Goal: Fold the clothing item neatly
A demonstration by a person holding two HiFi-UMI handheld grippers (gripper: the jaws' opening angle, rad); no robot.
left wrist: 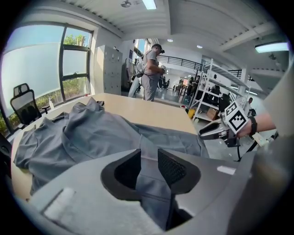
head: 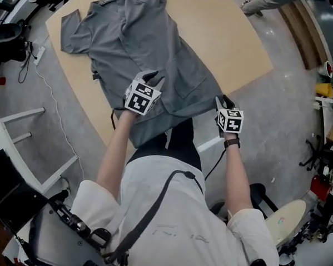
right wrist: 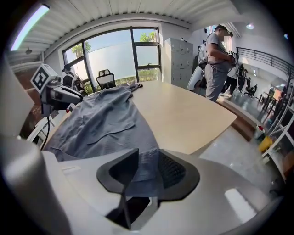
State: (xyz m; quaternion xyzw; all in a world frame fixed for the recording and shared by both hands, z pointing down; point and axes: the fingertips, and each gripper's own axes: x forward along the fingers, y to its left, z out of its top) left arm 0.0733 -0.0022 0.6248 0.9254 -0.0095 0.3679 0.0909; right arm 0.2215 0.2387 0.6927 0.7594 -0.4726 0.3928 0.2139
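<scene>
Head view: shirt inside left tongs, right tongs.

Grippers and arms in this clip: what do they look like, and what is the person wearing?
Both the left gripper and right gripper have light grey shells, black ribbed pads and a white cube of black square markers. A black cable trails from the right one. The person wears a white short-sleeved shirt, a dark shoulder strap and a black wristwatch.

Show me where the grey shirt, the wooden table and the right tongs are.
grey shirt (head: pixel 154 51), head view, on its spread-out middle.
wooden table (head: pixel 227 33), head view, bare top right of the shirt.
right tongs (right wrist: pixel 148 158), right gripper view, midway between the tips, shirt fabric there.
</scene>
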